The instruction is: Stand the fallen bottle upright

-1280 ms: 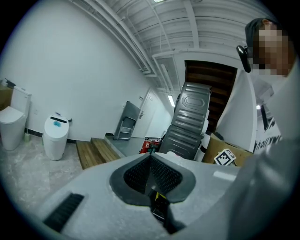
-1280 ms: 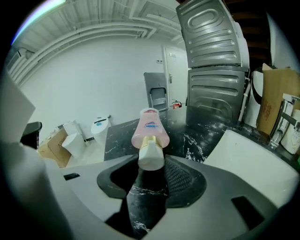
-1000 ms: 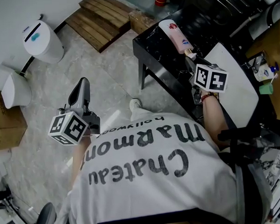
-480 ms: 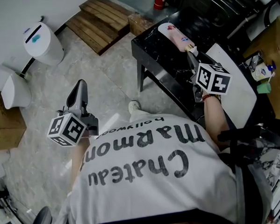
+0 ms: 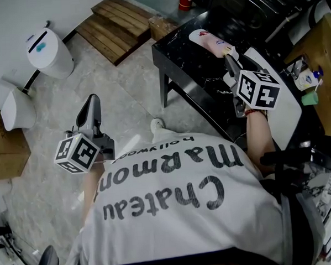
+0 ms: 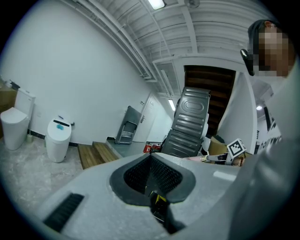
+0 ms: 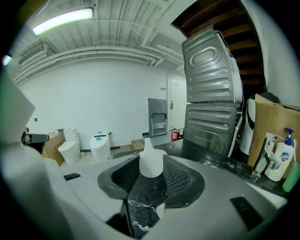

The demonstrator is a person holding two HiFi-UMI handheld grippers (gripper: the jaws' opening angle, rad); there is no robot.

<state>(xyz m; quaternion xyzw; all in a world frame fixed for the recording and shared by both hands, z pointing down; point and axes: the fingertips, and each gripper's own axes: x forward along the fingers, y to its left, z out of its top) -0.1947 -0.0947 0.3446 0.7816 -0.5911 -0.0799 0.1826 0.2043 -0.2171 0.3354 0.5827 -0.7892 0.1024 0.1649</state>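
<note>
A pink bottle [image 5: 210,42] with a white cap [image 7: 151,161] lies tilted on the black marble table [image 5: 178,59], its cap end lifted toward me. My right gripper [image 5: 229,58] is shut on that cap, and the right gripper view shows the cap pinched between the two dark pads [image 7: 180,180], with the pink body mostly hidden behind it. My left gripper [image 5: 91,110] is held out level over the floor, far from the table. Its jaws are shut with nothing between them, as the left gripper view [image 6: 151,161] also shows.
A white panel [image 5: 280,104] lies on the table's near right part. A spray bottle [image 5: 309,78] stands on a wooden shelf at right. On the floor are a white bin [image 5: 49,49], wooden pallets [image 5: 115,21] and cardboard boxes [image 5: 9,151].
My right gripper has risen with the bottle's cap end, so the bottle tips up from lying toward standing. The left gripper has stayed where it was.
</note>
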